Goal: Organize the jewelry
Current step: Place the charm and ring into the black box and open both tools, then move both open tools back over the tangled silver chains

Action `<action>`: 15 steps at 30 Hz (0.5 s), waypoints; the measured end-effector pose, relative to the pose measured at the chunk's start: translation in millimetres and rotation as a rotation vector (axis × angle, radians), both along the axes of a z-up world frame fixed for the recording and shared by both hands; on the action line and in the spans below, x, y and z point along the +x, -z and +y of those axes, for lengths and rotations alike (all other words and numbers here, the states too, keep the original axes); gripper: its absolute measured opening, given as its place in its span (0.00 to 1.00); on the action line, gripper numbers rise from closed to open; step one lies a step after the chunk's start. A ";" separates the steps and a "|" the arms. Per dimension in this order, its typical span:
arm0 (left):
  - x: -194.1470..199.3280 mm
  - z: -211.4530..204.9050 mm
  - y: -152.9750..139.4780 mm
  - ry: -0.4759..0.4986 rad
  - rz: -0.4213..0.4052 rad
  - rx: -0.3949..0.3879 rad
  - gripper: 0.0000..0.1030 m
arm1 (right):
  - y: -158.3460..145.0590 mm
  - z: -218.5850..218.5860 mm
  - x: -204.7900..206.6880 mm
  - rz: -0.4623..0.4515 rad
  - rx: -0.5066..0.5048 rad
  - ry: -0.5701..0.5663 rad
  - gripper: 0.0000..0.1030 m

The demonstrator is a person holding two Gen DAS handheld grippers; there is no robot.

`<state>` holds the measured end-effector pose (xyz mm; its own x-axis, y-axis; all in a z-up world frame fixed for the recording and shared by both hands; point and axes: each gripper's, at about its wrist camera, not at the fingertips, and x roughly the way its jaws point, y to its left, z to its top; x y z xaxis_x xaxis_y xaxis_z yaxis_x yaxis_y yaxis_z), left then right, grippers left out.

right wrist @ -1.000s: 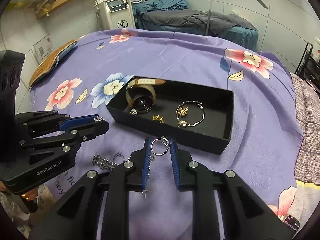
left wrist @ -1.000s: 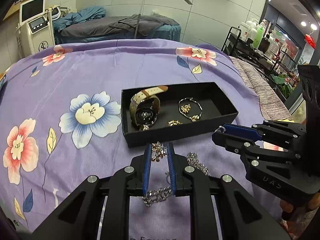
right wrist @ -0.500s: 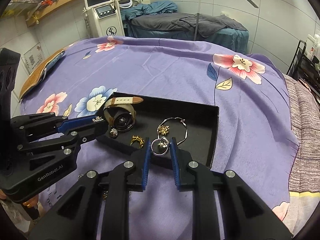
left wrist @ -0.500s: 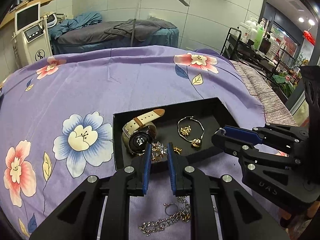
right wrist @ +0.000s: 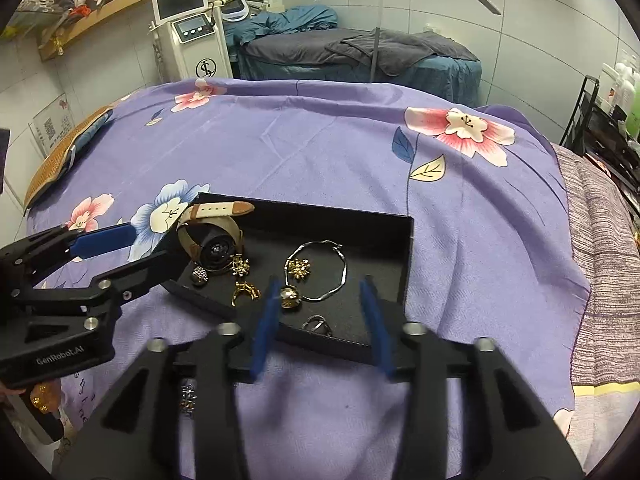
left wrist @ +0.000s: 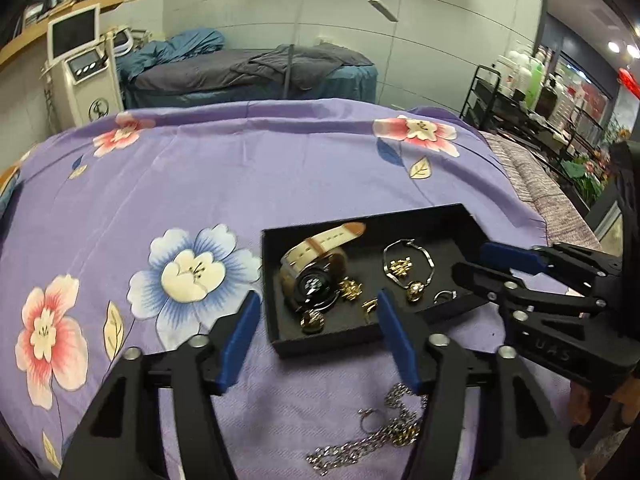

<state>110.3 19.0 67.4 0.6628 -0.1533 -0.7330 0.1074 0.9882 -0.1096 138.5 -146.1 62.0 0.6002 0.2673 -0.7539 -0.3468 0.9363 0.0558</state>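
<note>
A black tray (left wrist: 424, 218) (right wrist: 406, 264) lies on the purple flowered sheet. It holds a cream-strapped watch (left wrist: 316, 256) (right wrist: 214, 236), a silver bracelet with gold charms (left wrist: 408, 268) (right wrist: 320, 268), gold earrings (left wrist: 350, 290) (right wrist: 244, 290), a crystal brooch (left wrist: 312, 320) (right wrist: 199, 274) and a silver ring (left wrist: 443, 296) (right wrist: 316, 325). My left gripper (left wrist: 316, 304) is open and empty at the tray's near left edge. My right gripper (right wrist: 320, 286) is open and empty over the tray's near edge. A silver chain with a ring (left wrist: 376, 432) lies on the sheet in front of the tray.
The sheet (left wrist: 240, 168) covers a bed with free room beyond and left of the tray. A grey knitted blanket (right wrist: 600, 264) lies at the right edge. A white machine (right wrist: 192, 32), a second bed and a lamp stand behind. A black trolley (left wrist: 520, 96) stands at right.
Both grippers have opened over the tray. The brooch held by the left and the ring held by the right now lie in the tray. Both cameras moved forward.
</note>
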 end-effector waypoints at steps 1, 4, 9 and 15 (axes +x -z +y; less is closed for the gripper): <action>-1.0 4.7 1.4 -0.017 0.004 -0.009 0.68 | -0.6 -0.9 -1.1 -0.010 -0.004 0.006 0.56; -3.0 15.9 3.6 -0.051 0.014 -0.037 0.74 | -0.8 0.7 -0.6 -0.012 -0.007 0.004 0.56; -8.5 19.2 2.6 -0.061 0.011 -0.050 0.80 | -2.0 4.9 -3.8 -0.010 0.001 0.001 0.56; -22.3 17.4 7.9 -0.058 0.019 -0.031 0.82 | -1.3 4.7 -25.1 0.005 0.013 -0.015 0.56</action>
